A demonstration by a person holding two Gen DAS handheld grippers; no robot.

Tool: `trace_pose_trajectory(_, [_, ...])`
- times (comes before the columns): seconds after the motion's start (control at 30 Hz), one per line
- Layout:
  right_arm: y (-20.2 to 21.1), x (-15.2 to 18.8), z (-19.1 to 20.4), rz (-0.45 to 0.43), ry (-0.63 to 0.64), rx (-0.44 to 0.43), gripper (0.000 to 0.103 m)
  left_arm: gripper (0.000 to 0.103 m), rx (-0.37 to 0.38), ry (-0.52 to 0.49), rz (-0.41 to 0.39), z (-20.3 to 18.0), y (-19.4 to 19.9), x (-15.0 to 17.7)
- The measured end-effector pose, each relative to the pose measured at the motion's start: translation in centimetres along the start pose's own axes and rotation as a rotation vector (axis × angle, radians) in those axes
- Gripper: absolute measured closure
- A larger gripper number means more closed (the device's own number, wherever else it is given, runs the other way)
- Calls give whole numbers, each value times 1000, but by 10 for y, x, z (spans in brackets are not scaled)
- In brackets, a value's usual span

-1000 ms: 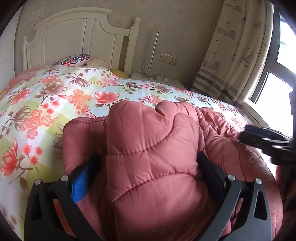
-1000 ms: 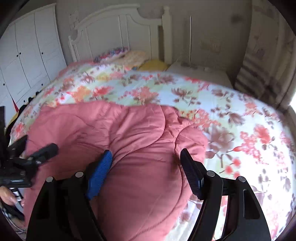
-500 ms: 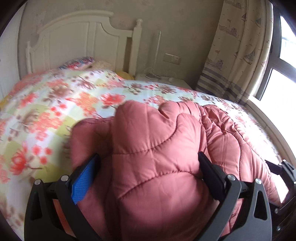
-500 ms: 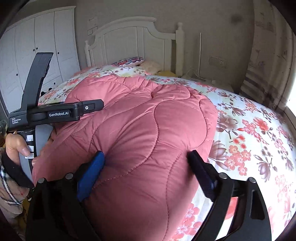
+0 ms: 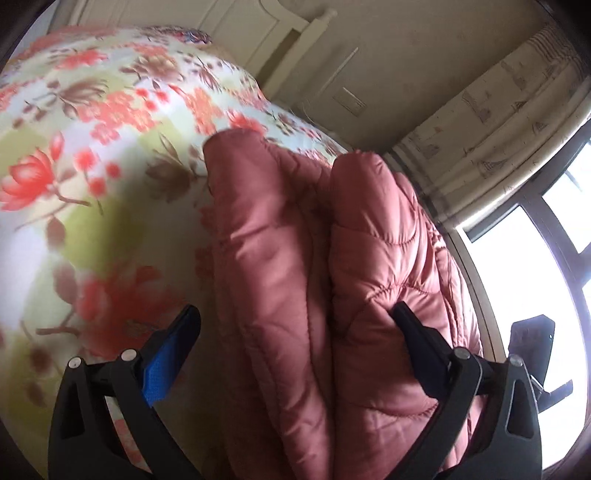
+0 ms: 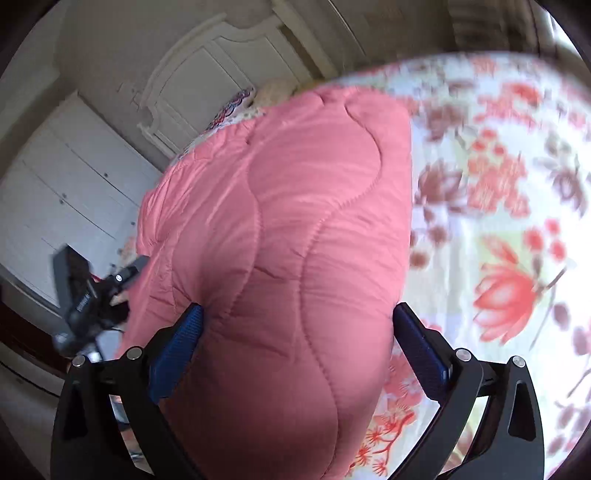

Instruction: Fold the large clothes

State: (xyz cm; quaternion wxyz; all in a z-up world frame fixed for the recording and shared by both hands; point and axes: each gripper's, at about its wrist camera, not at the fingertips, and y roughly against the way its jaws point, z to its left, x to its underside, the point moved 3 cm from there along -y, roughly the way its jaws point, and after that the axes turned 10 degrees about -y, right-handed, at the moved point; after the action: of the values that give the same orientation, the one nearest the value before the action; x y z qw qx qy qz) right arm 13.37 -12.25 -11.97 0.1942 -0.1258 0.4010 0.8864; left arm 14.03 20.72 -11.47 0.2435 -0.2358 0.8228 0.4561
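A pink quilted coat (image 5: 332, 280) lies on the flowered bedspread (image 5: 92, 155), bunched into thick padded folds. In the left wrist view the folds run lengthwise away from the camera, their rounded ends pointing toward the headboard (image 5: 236, 33) and the curtain (image 5: 491, 122), with the window (image 5: 535, 280) off to the right. The left gripper (image 5: 295, 321) has its fingers spread wide; the far finger presses into the padding, while the blue-padded finger (image 5: 170, 354) stands clear of the coat over the bedspread, so nothing is pinched. In the right wrist view the coat (image 6: 288, 236) fills the middle, its long axis again running away toward the headboard (image 6: 207, 77), with a white wardrobe (image 6: 62, 192) to the left. The right gripper (image 6: 295, 321) is also spread wide, its fingers straddling the bulging fabric and touching it on both sides without clamping it.
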Motion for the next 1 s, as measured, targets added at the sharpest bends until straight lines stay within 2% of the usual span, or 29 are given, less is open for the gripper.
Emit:
trace_pose_trajectory(0.07, [-2, -1, -3, 19, 9, -25, 4, 2, 74, 16, 41, 2, -12, 3])
trace_pose_trajectory(0.1, [-3, -2, -5, 29, 7, -43, 4, 2, 154, 52, 61, 6, -21, 5])
trace_pose_trajectory(0.13, [-5, -3, -7, 40, 8, -58, 4, 2, 166, 49, 40, 7, -21, 5])
trace_pose_trajectory(0.2, [-5, -4, -9, 46, 28, -87, 4, 2, 195, 22, 68, 0, -26, 5])
trace_pose_trajectory(0.27, [1, -3, -10, 26, 49, -121, 6, 16, 248, 31, 77, -5, -30, 6])
trace_pose_trajectory(0.33, [9, -3, -8, -34, 76, -129, 19, 38, 324, 60, 43, -5, -32, 2])
trace_pose_trajectory(0.4, [24, -5, -4, -121, 132, -105, 27, 46, 366, 79, 30, -10, -37, -5])
trace_pose_trajectory(0.5, [45, -14, 1, -232, 196, -42, 32, 50, 318, 0, 3, -39, -48, -29])
trace_pose_trajectory(0.6, [62, -41, -10, -302, 194, 4, 34, 51, 292, -53, -17, -71, -68, -64])
trace_pose_trajectory(0.77, [74, -103, -44, -381, 121, 17, 34, 51, 279, -63, -8, -116, -121, -113])
trace_pose_trajectory(0.87, [62, -131, -67, -383, 90, 67, 34, 48, 234, -34, 36, -115, -160, -122])
trace_pose_trajectory(0.9, [53, -136, -77, -362, 79, 101, 34, 43, 205, -11, 68, -110, -175, -119])
trace_pose_trajectory(0.93, [43, -138, -93, -330, 58, 150, 33, 33, 170, 18, 86, -104, -190, -114])
trace_pose_trajectory(1.0, [37, -132, -103, -336, 32, 137, 24, 26, 174, 29, 66, -96, -199, -108])
